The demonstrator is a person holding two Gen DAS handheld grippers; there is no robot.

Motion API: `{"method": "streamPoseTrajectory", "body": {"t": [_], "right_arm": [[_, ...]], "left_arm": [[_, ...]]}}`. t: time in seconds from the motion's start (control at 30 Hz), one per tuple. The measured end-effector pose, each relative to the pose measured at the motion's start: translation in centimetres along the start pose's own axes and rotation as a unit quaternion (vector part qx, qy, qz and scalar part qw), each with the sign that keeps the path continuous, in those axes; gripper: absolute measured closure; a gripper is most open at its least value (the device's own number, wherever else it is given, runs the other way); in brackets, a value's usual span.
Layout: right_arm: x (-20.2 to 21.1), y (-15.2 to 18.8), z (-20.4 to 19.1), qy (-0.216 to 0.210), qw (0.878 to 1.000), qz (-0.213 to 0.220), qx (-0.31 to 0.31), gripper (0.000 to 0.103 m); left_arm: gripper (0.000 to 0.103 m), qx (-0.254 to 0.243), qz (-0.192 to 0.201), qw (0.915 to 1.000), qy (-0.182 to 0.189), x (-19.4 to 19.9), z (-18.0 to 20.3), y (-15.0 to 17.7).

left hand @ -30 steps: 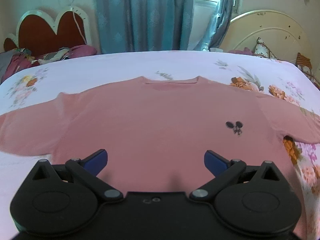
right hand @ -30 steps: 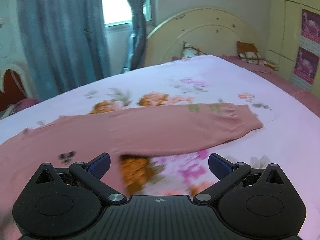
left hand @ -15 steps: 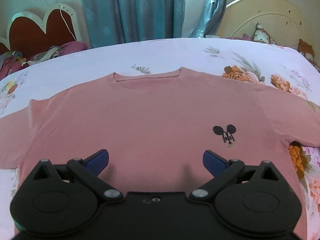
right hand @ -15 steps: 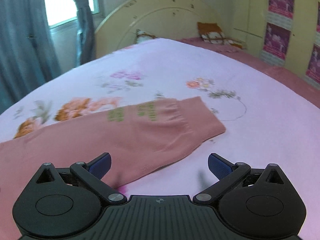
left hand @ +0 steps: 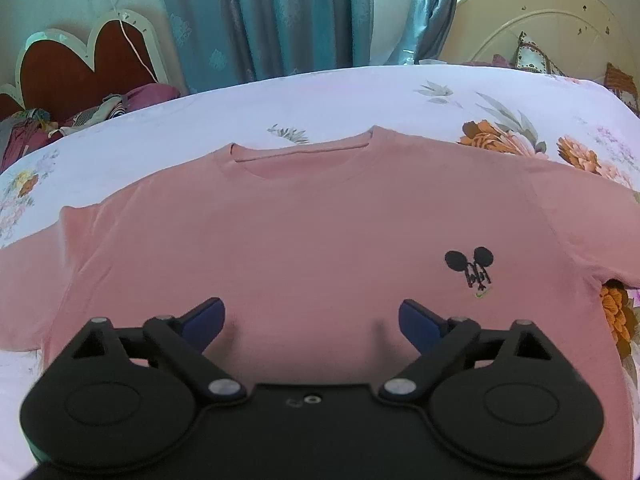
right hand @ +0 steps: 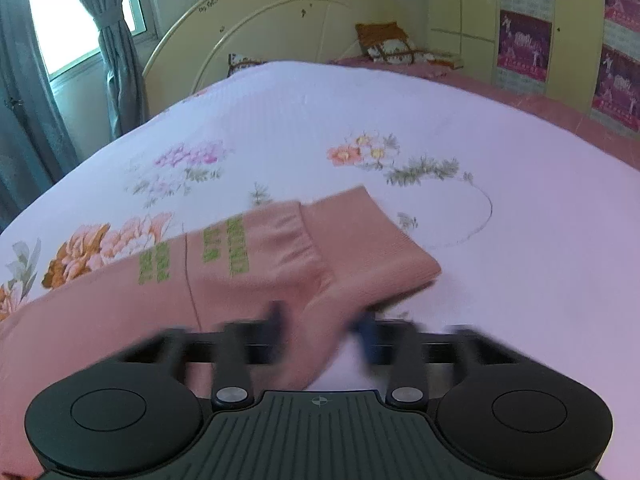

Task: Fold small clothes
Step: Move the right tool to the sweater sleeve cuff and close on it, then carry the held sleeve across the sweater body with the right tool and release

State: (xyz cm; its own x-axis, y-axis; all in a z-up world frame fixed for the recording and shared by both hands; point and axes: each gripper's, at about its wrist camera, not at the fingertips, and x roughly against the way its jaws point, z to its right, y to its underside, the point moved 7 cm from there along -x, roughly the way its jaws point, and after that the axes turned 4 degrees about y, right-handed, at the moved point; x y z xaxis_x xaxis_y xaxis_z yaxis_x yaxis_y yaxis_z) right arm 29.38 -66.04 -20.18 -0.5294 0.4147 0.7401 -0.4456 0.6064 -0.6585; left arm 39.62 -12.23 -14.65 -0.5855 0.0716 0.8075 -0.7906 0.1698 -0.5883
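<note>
A: Where is the garment?

B: The pink long-sleeved top point(left hand: 304, 240) lies flat and face up on the bed point(left hand: 340, 100), neck away from the left claw point(left hand: 312, 318). One sleeve point(right hand: 256, 264) runs out across the flowered sheet toward the right claw point(right hand: 320, 328), cuff at the far end.

A: And the claws?

B: The left one stands spread over the lower chest of the top, its blue pads apart with only flat cloth beneath them; its jaws are closing a little, and nothing is pinched yet. The right one is blurred, but its jaws are closing on the near edge of the sleeve close to the cuff, and the cloth sits bunched between them.

A: How will it handle?

B: I judge it light, soft and limp. It will sag from any pinch and drag the rest behind. The ribbed cuff is the thicker part, so a hold there should slip less than on the thin body cloth. A hem or a shoulder seam would serve the left claw better than the middle of the chest.

A: The room?

B: A bedroom: blue curtains point(left hand: 260, 16) at a bright window, a cream arched headboard point(right hand: 280, 28), a red heart-shaped one point(left hand: 84, 64) to the side, cushions, posters on cupboard doors point(right hand: 524, 20). The mattress gives, so pressing down may wrinkle the sheet.
</note>
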Motion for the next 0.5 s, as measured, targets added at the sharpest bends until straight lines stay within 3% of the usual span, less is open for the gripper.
{"method": "streamPoseTrajectory", "body": {"t": [0.03, 0.27, 0.5], "right_arm": [[0.1, -0.2, -0.2, -0.009, 1.000, 0.003, -0.005, 0.096], [3.6, -1.9, -5.1, -0.064, 0.996, 0.053, 0.034, 0.096], [10.1, -0.3, -17.7, -0.172, 0.973, 0.096, 0.120, 0.096]], "left_arm": [[0.013, 0.003, 0.002, 1.0000, 0.002, 0.1, -0.1, 0.0], [0.013, 0.010, 0.021, 0.9997, 0.001, 1.2, -1.6, -0.6], [0.013, 0.030, 0.033, 0.9990, -0.005, 2.1, -5.1, 0.0]]}}
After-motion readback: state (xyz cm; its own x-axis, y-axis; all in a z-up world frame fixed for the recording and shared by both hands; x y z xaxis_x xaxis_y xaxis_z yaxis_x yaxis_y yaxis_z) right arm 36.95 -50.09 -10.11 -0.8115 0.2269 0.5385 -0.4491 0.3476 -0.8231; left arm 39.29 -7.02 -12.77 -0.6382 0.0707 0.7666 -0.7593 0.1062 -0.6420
